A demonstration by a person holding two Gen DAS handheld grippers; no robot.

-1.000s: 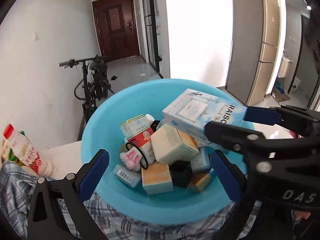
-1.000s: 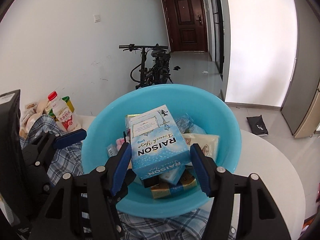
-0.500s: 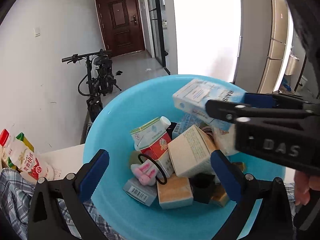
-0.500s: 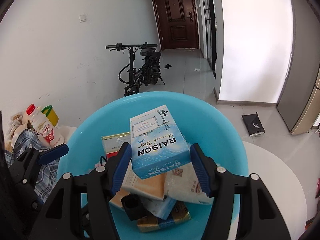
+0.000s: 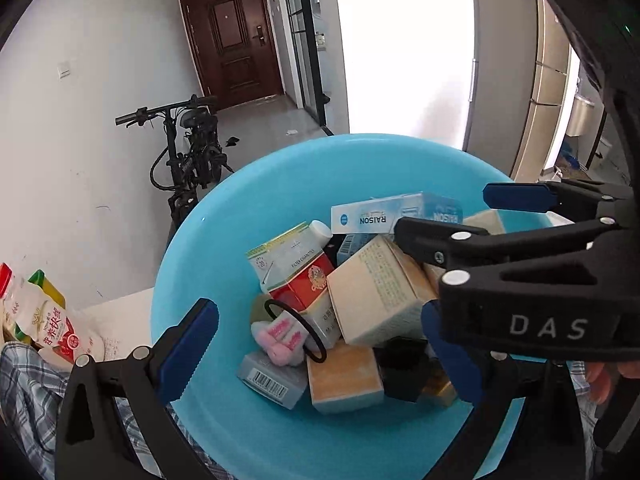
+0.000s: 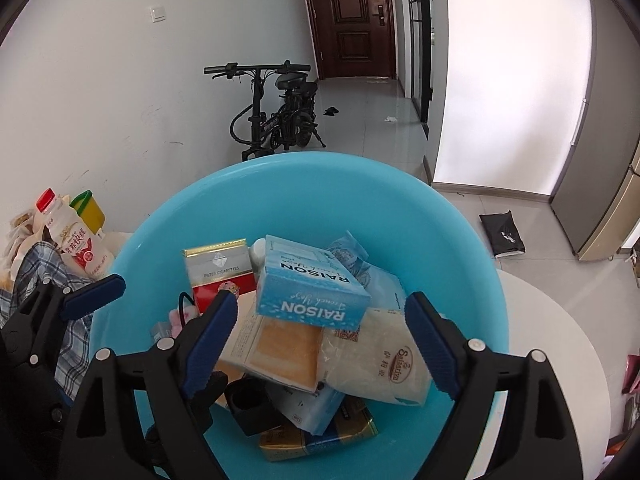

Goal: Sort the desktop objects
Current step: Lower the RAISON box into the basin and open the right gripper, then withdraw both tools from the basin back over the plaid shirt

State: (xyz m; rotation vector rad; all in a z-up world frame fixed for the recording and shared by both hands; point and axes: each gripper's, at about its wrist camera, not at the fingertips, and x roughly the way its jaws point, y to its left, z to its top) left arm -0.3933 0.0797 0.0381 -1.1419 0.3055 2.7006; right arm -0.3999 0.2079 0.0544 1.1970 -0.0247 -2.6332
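Released a moment ago, the blue Raison box (image 6: 312,288) now lies atop the pile inside the turquoise basin (image 6: 280,192), the right gripper (image 6: 320,344) opening its fingers, clear of it. Left gripper (image 5: 316,352) fingers hover spread and empty over the basin. Beyond the basin, a milk bottle (image 6: 76,240) waits on the counter (image 6: 560,344), likely next.

A light-blue RAISON box (image 6: 312,284) lies tilted atop the pile (cartons, packets) inside the blue basin (image 6: 452,236). Nothing grips it.

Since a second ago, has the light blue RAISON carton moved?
Yes. The light blue RAISON carton has dropped from between the right claw pads, now opening, onto the pile inside the turquoise plastic basin.
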